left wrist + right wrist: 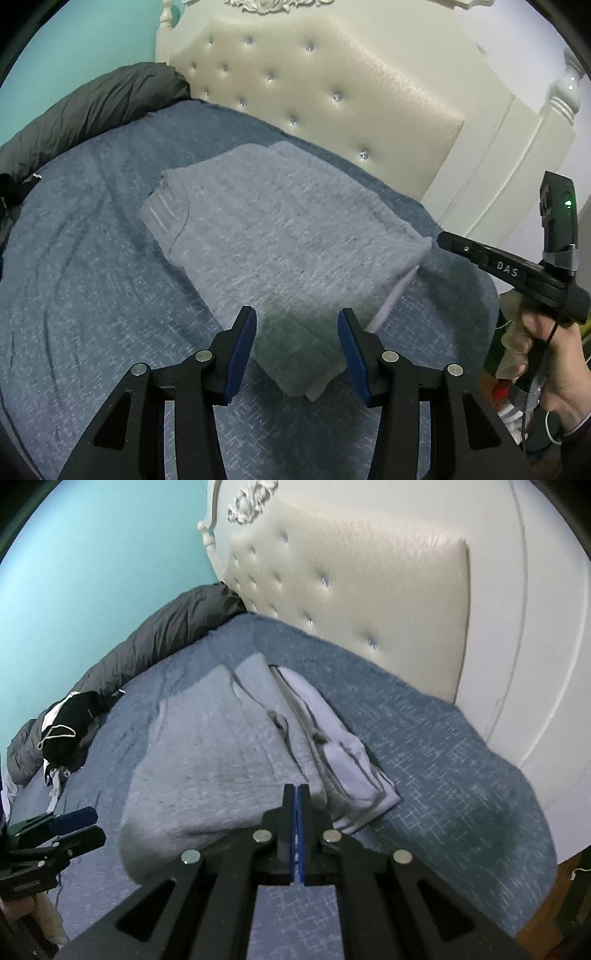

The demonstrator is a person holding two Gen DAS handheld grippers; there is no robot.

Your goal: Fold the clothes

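From my left wrist view, my left hand-held gripper [297,325] hovers with its pads spread apart and nothing between them, just above the near corner of the grey garment [280,229] lying on the blue bedspread [74,277]. The garment's long axis runs from about 5 o'clock near me up to 11 o'clock, toward the headboard [332,85]. My right hand-held gripper [443,240] sits at 3 o'clock, at the garment's edge. If I close here I judge I may catch the bedspread too.

From my right wrist view, my right hand-held gripper [296,794] has its pads pressed together; whether fabric is pinched I cannot tell. The garment [207,760] stretches toward 12 o'clock, its folded layers bunched at 1 o'clock; a pull could undo them.
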